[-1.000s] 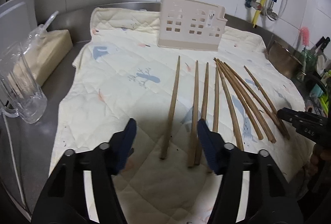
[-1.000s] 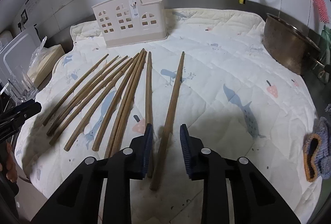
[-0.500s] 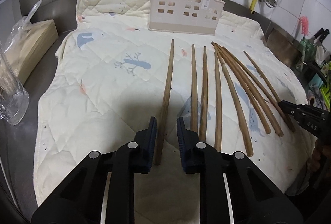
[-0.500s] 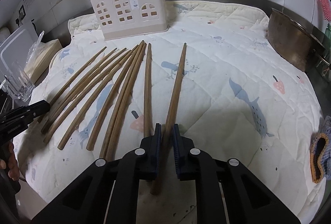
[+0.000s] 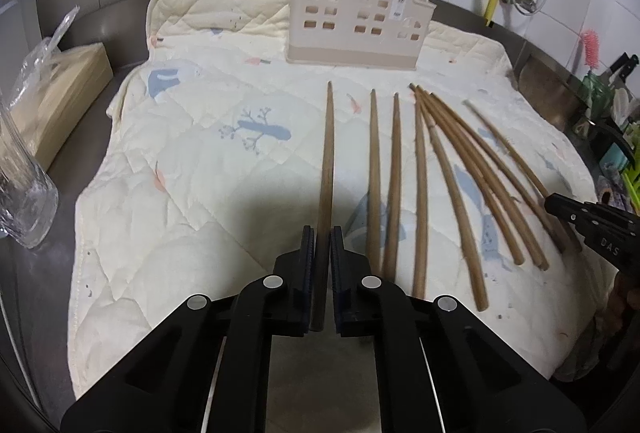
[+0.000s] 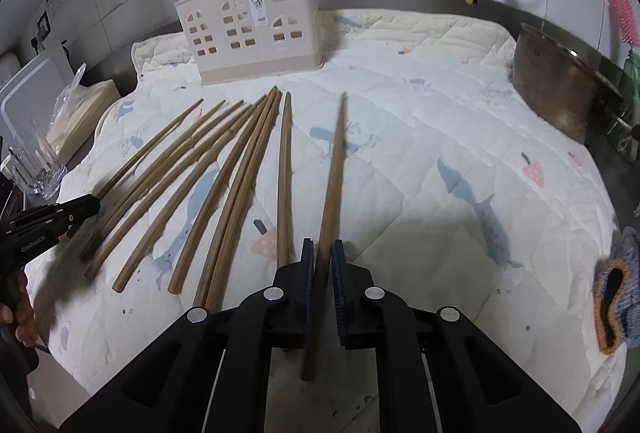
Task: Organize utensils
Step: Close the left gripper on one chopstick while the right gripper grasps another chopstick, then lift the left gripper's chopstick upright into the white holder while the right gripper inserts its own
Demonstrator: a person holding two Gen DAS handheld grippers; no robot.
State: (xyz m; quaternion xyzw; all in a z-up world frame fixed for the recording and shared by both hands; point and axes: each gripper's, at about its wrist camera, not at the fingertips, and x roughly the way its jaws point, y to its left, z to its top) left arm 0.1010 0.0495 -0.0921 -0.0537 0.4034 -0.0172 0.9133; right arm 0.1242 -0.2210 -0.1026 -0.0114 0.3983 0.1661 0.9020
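My left gripper [image 5: 321, 253] has its jaws pinched on the leftmost long brown wooden chopstick [image 5: 327, 169]; my right gripper [image 6: 321, 265] clamps the rightmost chopstick [image 6: 334, 177]. Between them, the remaining chopsticks [image 6: 224, 169] fan across the cream quilted mat [image 6: 440, 137] on the counter. Beyond stands the beige windowed plastic utensil holder [image 5: 360, 23].

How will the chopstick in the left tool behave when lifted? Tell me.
Probably stiff: the chopstick runs straight out from the left tool. Likely light, being thin wood. Gripped near one end, its long free length may pivot in the grip.
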